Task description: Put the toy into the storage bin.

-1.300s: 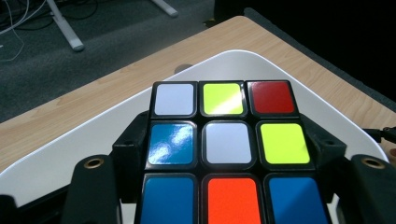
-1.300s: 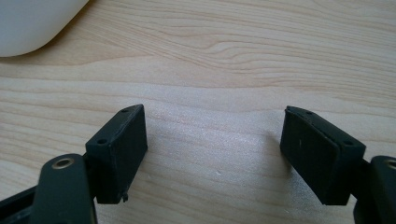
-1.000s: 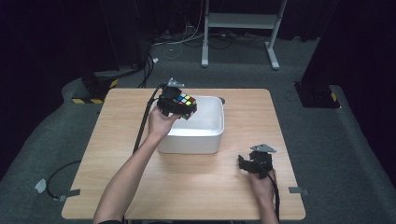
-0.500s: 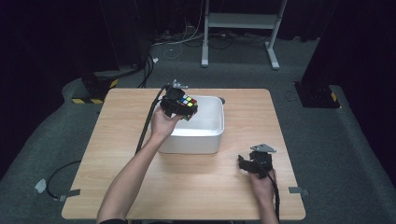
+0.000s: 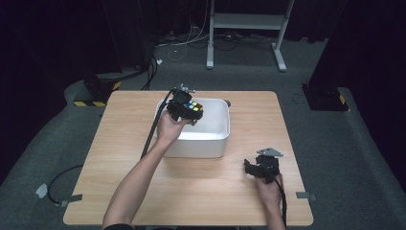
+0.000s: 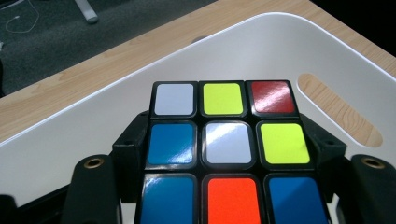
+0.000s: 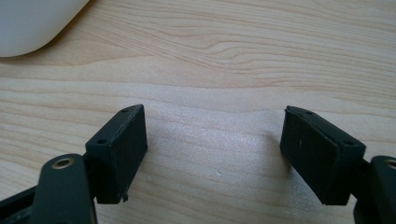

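A colour-tiled puzzle cube (image 5: 194, 109) (image 6: 223, 149) is clamped between the jaws of my left gripper (image 5: 184, 109) (image 6: 224, 154), which is shut on it and holds it over the left part of the white tub (image 5: 210, 139) (image 6: 327, 60). The cube's upper face shows white, yellow, red, blue and orange tiles. My right gripper (image 5: 253, 168) (image 7: 212, 154) rests low over the bare wooden table (image 5: 119, 143) (image 7: 243, 56) to the right of the tub, with its jaws spread wide and nothing between them.
The tub has a slot handle (image 6: 338, 109) in its rim, and a corner of the tub (image 7: 32, 23) lies ahead-left of my right gripper. A black cable (image 5: 152, 129) trails from the left gripper down the table. Beyond the far table edge stand a metal frame (image 5: 244, 28) and loose floor cables.
The left gripper with the cube has shifted slightly farther over the tub. The right gripper has stayed in place.
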Available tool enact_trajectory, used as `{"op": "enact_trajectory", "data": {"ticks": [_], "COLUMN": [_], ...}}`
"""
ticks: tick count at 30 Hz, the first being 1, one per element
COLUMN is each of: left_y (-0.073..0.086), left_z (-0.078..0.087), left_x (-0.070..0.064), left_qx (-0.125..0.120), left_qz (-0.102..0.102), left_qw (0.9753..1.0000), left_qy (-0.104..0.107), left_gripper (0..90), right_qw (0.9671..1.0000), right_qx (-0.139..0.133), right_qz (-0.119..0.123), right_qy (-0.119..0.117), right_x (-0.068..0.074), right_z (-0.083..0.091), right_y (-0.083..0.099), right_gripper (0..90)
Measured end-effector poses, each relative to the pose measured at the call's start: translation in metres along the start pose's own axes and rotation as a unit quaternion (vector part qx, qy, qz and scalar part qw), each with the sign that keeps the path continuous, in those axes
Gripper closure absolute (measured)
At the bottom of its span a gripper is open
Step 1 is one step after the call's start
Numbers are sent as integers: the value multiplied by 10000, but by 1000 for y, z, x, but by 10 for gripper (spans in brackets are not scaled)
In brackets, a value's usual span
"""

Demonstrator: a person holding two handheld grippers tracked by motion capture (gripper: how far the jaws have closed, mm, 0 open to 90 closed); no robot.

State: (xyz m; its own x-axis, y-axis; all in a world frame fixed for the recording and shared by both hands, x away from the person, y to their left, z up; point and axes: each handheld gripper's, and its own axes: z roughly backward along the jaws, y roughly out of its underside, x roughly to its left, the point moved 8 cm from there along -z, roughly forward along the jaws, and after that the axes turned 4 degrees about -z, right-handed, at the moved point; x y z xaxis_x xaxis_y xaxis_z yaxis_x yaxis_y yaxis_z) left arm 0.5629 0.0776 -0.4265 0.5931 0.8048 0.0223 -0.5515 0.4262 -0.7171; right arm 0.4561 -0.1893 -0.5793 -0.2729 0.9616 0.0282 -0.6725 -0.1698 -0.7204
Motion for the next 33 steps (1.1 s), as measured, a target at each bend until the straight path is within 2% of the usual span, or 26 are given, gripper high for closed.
{"op": "enact_trajectory", "data": {"ticks": [20, 33], "left_y": [6, 7], "left_z": [-3, -1], "left_x": [3, 5], "left_qx": [219, 212], "left_qz": [-29, -25], "left_qw": [9997, 9997], "left_qy": [-109, -109], "left_gripper": [337, 337], "right_qw": [10000, 10000], "right_qx": [-2, -3], "right_qz": [9, 7], "right_qy": [-1, -2], "right_x": [0, 0], "right_z": [0, 0], "right_y": [0, 0], "right_gripper": [226, 226]}}
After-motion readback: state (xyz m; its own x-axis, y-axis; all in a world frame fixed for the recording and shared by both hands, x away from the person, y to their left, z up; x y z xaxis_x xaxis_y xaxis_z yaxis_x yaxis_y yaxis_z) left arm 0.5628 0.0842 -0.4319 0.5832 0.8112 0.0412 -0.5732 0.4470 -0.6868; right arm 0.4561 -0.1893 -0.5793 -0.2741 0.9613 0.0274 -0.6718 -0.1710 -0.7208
